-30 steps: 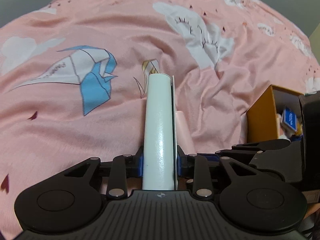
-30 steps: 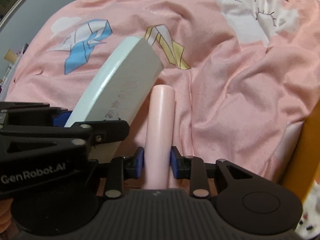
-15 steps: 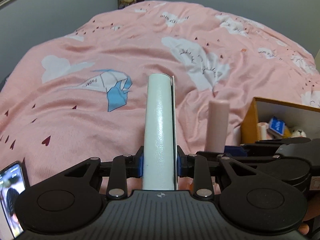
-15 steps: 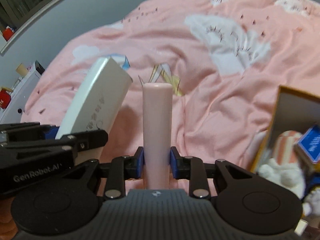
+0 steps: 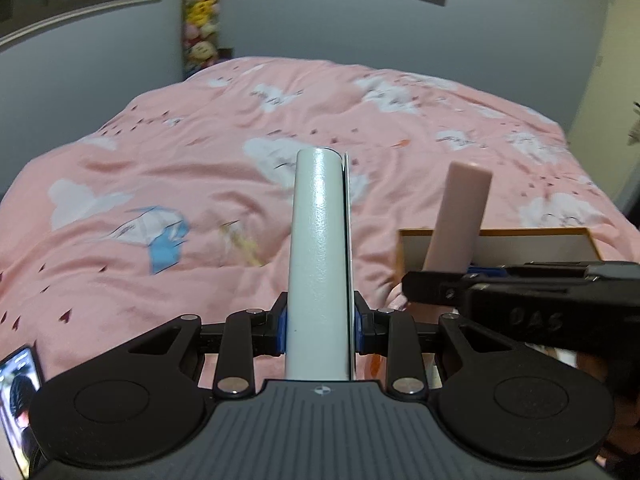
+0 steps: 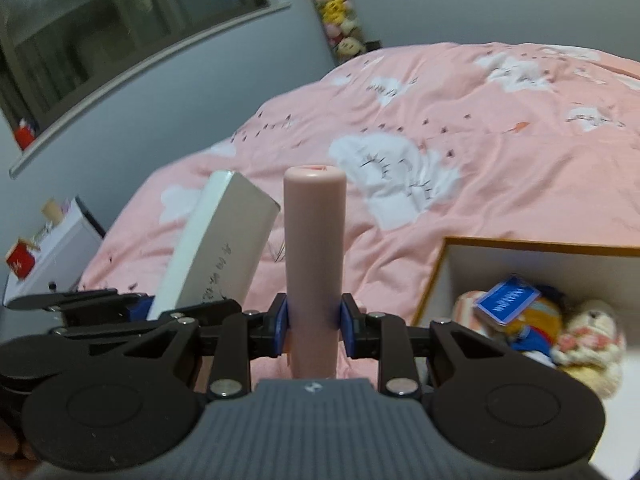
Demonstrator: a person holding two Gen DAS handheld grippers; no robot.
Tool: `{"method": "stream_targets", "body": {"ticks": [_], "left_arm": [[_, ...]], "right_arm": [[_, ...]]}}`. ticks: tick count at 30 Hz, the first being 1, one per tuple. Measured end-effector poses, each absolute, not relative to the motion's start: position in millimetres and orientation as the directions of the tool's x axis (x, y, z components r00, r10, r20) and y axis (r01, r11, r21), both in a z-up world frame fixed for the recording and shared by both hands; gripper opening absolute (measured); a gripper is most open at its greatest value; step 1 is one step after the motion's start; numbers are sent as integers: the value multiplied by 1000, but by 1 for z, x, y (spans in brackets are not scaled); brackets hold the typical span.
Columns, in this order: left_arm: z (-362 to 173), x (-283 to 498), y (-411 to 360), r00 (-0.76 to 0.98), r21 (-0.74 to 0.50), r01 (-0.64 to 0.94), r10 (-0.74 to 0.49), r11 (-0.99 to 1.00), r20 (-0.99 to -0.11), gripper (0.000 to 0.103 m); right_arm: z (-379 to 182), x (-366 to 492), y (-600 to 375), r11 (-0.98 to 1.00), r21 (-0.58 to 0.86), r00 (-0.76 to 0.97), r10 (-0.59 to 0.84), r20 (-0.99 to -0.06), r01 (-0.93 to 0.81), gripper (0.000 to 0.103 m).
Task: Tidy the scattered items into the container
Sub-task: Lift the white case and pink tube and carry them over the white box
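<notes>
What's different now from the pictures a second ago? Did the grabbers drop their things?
No. Both grabbers rose off the pink blanket and tipped up, so the wall and window now show. The open box has come into fuller view on the right, with toys inside. Unchanged: the left gripper still clamps the white box, and the right gripper still clamps the pink tube.

You look across a bed under a pink duvet (image 5: 200, 152) printed with white clouds and a blue paper crane. At its far left corner a column of stuffed toys (image 5: 200, 20) hangs against the grey wall. A phone (image 5: 16, 396) lies lit at the near left edge. Beyond the left edge stand a white cabinet (image 6: 52, 256) and a dark window (image 6: 120, 28).
</notes>
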State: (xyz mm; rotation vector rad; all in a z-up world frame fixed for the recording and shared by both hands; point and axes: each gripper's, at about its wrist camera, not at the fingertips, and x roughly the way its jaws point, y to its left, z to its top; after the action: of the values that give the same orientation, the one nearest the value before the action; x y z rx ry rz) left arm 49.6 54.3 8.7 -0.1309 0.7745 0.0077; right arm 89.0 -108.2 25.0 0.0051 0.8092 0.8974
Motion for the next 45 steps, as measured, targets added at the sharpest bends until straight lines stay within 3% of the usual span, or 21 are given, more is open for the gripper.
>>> {"method": "stream_targets", "body": {"ticks": [12, 24, 34, 45], "left_arm": [[11, 60, -7, 711, -254, 224, -336, 941, -618, 34], [-8, 109, -71, 543, -448, 398, -600, 800, -588, 34], [-47, 150, -106, 403, -602, 356, -698, 715, -591, 33], [-85, 159, -128, 357, -581, 317, -662, 750, -659, 33]], "right_arm": [[60, 85, -214, 815, 281, 590, 565, -576, -507, 30], [56, 103, -293, 934, 180, 682, 349, -643, -309, 30], [32, 114, -287, 922, 35, 598, 279, -752, -386, 29], [6, 137, -279, 896, -12, 480, 226, -847, -443, 29]]}}
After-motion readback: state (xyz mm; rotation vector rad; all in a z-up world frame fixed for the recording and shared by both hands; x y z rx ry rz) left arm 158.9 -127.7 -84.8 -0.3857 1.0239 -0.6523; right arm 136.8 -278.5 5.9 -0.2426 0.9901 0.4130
